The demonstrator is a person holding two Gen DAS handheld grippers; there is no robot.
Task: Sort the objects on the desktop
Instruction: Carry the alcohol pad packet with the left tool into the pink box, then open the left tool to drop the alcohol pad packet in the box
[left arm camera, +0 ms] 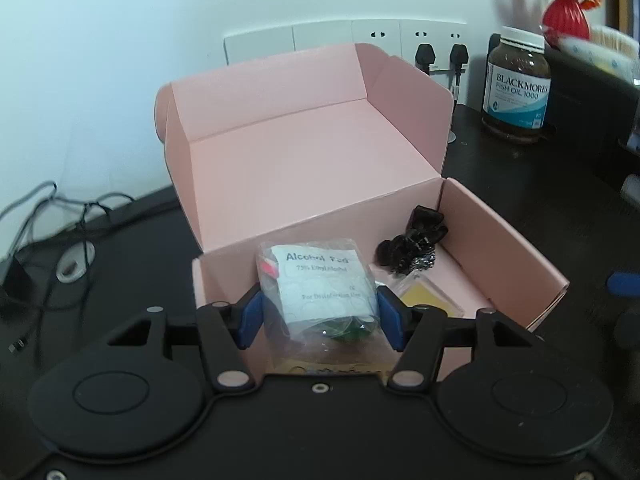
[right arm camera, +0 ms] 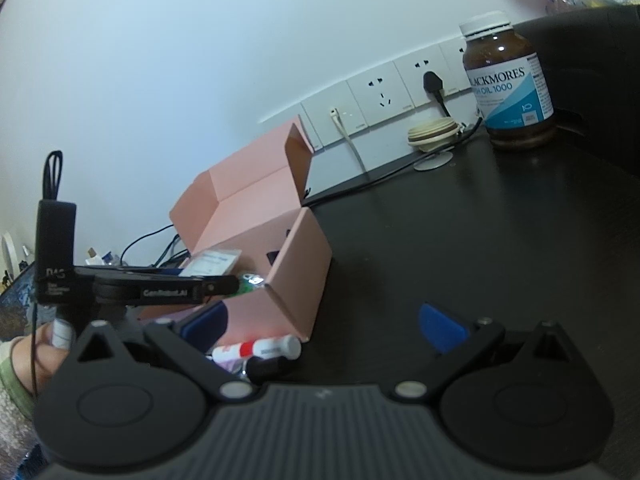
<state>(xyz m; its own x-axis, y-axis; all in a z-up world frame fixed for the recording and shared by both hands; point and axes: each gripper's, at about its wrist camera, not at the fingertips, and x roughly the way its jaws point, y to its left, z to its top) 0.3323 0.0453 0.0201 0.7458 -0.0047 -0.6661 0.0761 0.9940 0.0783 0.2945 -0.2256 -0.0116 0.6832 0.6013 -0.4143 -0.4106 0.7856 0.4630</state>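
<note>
An open pink cardboard box [left arm camera: 304, 160] stands on the dark desk, lid flap up. My left gripper [left arm camera: 320, 314] is shut on a clear bag of alcohol pads [left arm camera: 320, 280] and holds it over the box's front part. Inside the box lie a black clip bundle [left arm camera: 416, 240] and a yellow flat item [left arm camera: 428, 298]. In the right wrist view the box [right arm camera: 280, 264] is at left, with the left gripper [right arm camera: 224, 284] over it. My right gripper [right arm camera: 324, 330] is open and empty above the desk. A white-and-red tube [right arm camera: 260, 348] lies beside the box.
A brown fish oil bottle [left arm camera: 516, 84] stands at the back right, also in the right wrist view [right arm camera: 508, 80]. A red vase [left arm camera: 566, 12] with orange flowers is behind it. Wall sockets [left arm camera: 360, 38] with plugs, cables [left arm camera: 60, 216] at left, a cream round holder [right arm camera: 434, 132].
</note>
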